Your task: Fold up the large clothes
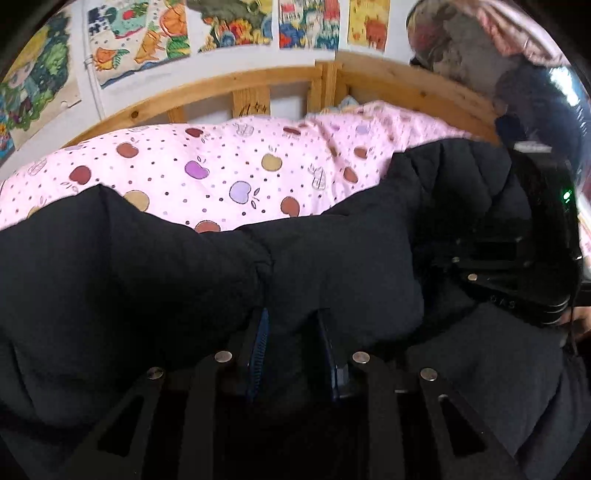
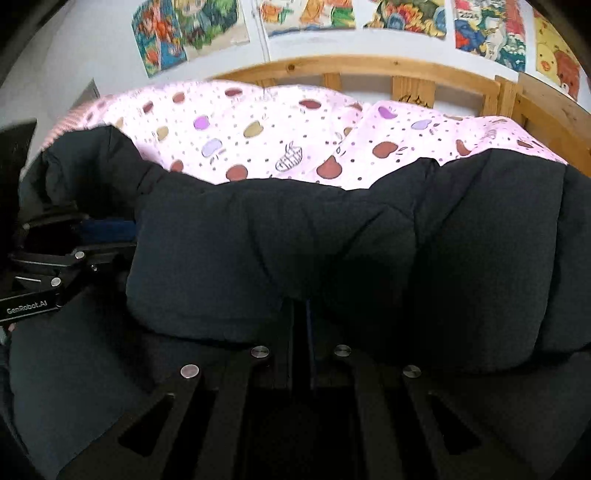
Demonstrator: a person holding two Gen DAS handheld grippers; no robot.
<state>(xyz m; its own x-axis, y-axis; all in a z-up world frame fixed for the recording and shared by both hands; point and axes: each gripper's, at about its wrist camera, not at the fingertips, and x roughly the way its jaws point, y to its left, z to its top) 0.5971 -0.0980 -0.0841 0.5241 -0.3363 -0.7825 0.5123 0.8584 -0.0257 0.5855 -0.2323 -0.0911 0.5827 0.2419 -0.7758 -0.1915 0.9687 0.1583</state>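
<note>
jacket: big black padded jacket [image 1: 332, 266], quilted, bunched up in front of both cams; lies on the pink quilt [image 1: 207, 166], its upper edge raised into a ridge across both views
jacket pos: near side of bed, betw the two grippers and the quilt; folds puffed, not flat
L gripper [image 1: 291, 325]: fingers narrow, clamped on a thick fold of jacket; blue pad [image 1: 260, 343] visible on left finger, fabric fills the gap betw them
R gripper [image 2: 299, 314]: fingers nearly together, pinching jacket fabric; tips buried under the fold, thin gap only
R gripper in L view: black body at far right [image 1: 517, 280], green LED lit, touching jacket edge
L gripper in R view: black body at far left [image 2: 48, 266], "GenRobot.AI" label readable, blue pad against jacket
quilt: pink w/ apple print + dots, covers bed beyond jacket, rumpled
bed frame [image 2: 369, 70]: light wood slatted headboard behind quilt, runs along the wall
container/contents: bed frame holds quilt + jacket; nothing else seen on it
wall: white, row of colorful drawings [image 2: 306, 14] pinned above headboard
person: dark clothing at upper right of L view [image 1: 532, 96], blurred, can't tell more
</note>
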